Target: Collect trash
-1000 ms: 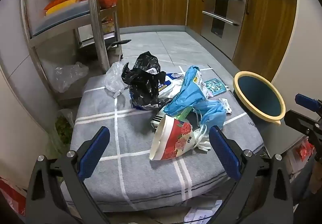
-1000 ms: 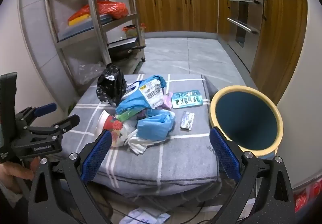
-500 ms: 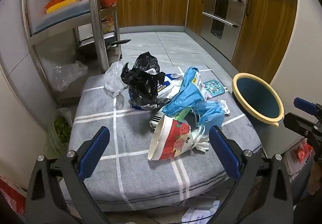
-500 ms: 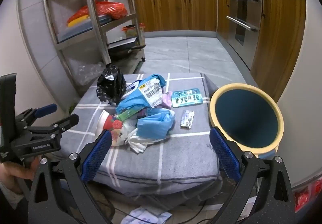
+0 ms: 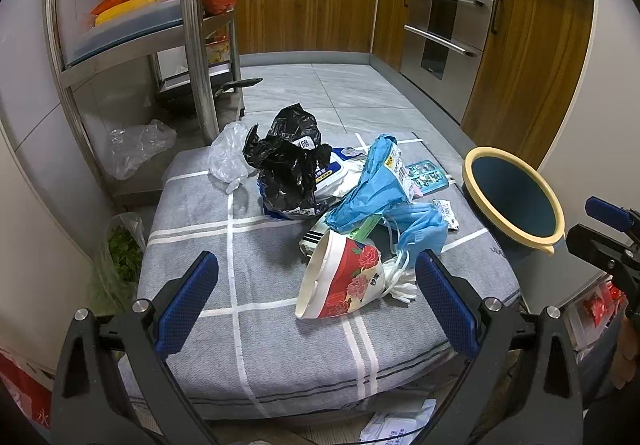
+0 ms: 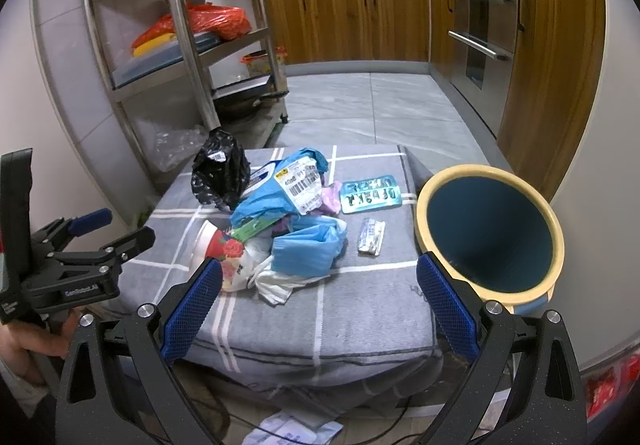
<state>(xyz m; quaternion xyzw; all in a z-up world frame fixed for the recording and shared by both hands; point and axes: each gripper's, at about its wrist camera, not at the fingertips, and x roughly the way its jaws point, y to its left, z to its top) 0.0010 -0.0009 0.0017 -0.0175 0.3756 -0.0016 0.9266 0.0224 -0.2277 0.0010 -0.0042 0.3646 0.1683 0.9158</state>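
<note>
1. The left gripper (image 5: 316,309) hangs low over the near edge of the grey checked cushion (image 5: 248,325), its blue-padded fingers (image 5: 188,305) spread wide apart and holding nothing.
2. A heap of trash lies on the cushion, and the red floral paper cup (image 5: 344,281) serves as the landmark: it lies on its side near the front of the heap, mouth toward the left.
3. Behind and left of the cup sits a crumpled black plastic bag (image 5: 288,165), with a clear plastic bag (image 5: 228,159) just beside it, farther left.
4. Directly behind the cup, a blue courier bag with a barcode label (image 6: 288,189) rests on the pile; touching the cup's right side are white tissue (image 6: 276,281) and a blue face mask (image 6: 308,249).
5. Right of the cup, apart from the heap, lie a small silver sachet (image 6: 372,237) and, behind it, a teal blister pack (image 6: 370,195).
6. Farther right of the cup, just beside the cushion's edge, stands the blue bin with a cream rim (image 6: 488,233), its inside showing nothing.
7. The right gripper (image 6: 318,309) hovers before the cushion's front edge, fingers (image 6: 448,309) released and wide, empty.
</note>
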